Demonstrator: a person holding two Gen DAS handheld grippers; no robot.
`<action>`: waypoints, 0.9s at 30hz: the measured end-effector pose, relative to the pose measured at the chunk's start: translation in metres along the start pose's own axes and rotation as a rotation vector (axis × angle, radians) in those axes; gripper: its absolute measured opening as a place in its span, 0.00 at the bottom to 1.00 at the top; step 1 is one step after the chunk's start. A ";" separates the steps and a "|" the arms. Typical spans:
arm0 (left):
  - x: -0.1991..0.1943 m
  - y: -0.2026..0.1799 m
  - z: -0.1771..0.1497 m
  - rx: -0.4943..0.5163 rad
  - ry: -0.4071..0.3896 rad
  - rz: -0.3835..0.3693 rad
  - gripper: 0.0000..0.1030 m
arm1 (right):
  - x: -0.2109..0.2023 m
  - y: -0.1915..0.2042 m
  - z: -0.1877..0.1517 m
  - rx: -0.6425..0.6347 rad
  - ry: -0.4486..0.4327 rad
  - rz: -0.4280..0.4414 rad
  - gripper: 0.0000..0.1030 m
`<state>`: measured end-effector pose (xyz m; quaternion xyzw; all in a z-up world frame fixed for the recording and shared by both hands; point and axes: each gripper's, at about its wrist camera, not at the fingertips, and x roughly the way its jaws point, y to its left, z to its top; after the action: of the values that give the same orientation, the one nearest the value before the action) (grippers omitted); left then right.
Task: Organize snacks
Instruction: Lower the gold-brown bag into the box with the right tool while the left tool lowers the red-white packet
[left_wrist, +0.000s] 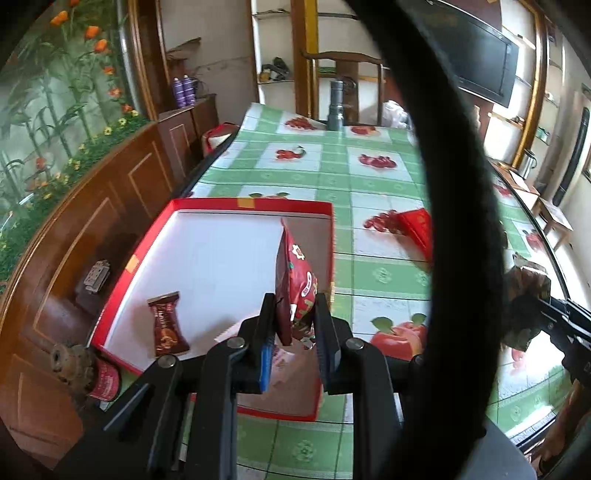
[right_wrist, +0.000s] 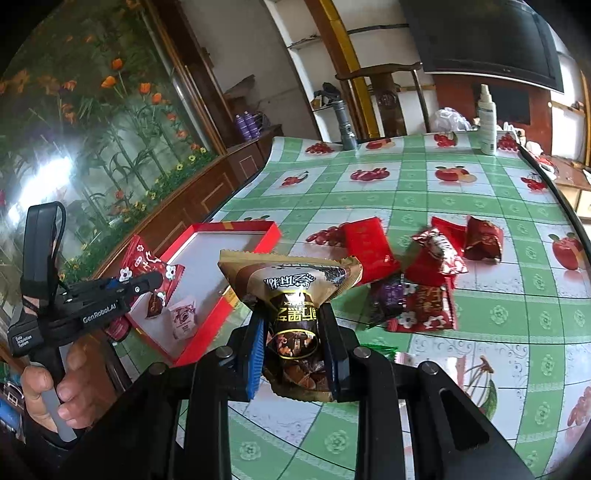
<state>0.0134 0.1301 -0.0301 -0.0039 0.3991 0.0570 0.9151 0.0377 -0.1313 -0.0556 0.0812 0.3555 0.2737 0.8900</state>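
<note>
My left gripper (left_wrist: 293, 314) is shut on a red snack packet (left_wrist: 295, 284) and holds it over the red box with a white floor (left_wrist: 218, 251). The box holds a brown candy (left_wrist: 167, 324) and a pink packet (right_wrist: 183, 319). The left gripper also shows in the right wrist view (right_wrist: 147, 282) at the box's near left side. My right gripper (right_wrist: 293, 325) is shut on a gold-brown snack packet (right_wrist: 291, 291) above the table, right of the box (right_wrist: 273, 234). A pile of red and purple snacks (right_wrist: 424, 273) lies on the tablecloth further right.
The green checked tablecloth (right_wrist: 406, 192) covers the table. A grey flashlight (right_wrist: 347, 127) and a white spray bottle (right_wrist: 487, 122) stand at the far edge. A red packet (left_wrist: 417, 229) lies right of the box. A wooden cabinet runs along the left. A black strap crosses the left wrist view.
</note>
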 end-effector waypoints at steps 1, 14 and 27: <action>0.000 0.002 0.000 -0.005 -0.003 0.008 0.20 | 0.001 0.002 0.000 -0.004 0.001 0.001 0.26; 0.002 0.030 0.000 -0.057 -0.009 0.053 0.20 | 0.023 0.032 0.004 -0.062 0.038 0.046 0.26; 0.011 0.061 0.001 -0.101 -0.003 0.113 0.20 | 0.056 0.066 0.013 -0.117 0.076 0.098 0.26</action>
<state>0.0151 0.1923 -0.0351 -0.0273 0.3940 0.1289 0.9096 0.0520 -0.0447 -0.0564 0.0361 0.3680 0.3400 0.8647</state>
